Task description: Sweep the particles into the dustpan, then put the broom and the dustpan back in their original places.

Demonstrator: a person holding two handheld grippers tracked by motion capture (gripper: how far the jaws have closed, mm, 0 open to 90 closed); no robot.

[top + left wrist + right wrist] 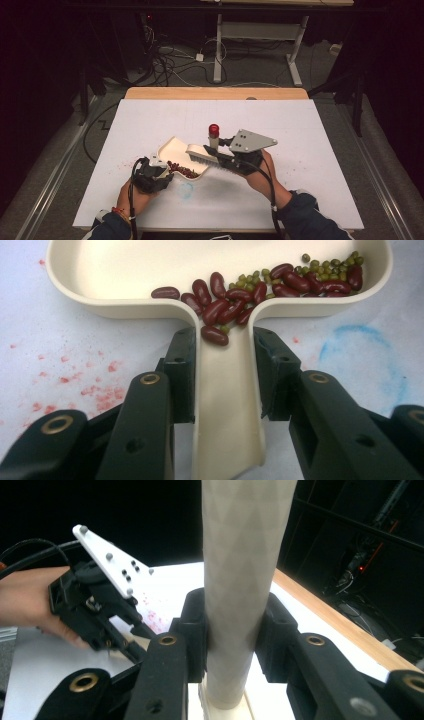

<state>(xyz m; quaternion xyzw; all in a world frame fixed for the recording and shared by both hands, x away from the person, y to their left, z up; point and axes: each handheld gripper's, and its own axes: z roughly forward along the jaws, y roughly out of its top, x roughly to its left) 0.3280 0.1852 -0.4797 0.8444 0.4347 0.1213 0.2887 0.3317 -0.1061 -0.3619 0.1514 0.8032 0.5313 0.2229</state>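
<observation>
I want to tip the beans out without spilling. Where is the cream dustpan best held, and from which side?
Grip the dustpan by its narrow flat handle, coming from the handle end along its length, as the left gripper does now with a jaw on each edge. The handle is slim enough for the jaws, and the beans lie near its root, so keep it level.

Both grippers, left gripper (159,172) & right gripper (223,156), are matte black w/ blocky two-part jaws, brass-ringed pivot holes and small dark screw holes along the arms. Right one carries a grey three-cornered plate (251,141) dotted w/ small dark studs; a black cable (270,190) trails from each gripper back along the forearm. Person wears dark blue sleeves (309,220) w/ lighter cuffs, plus an orange-red band (119,212) at the left wrist.
</observation>
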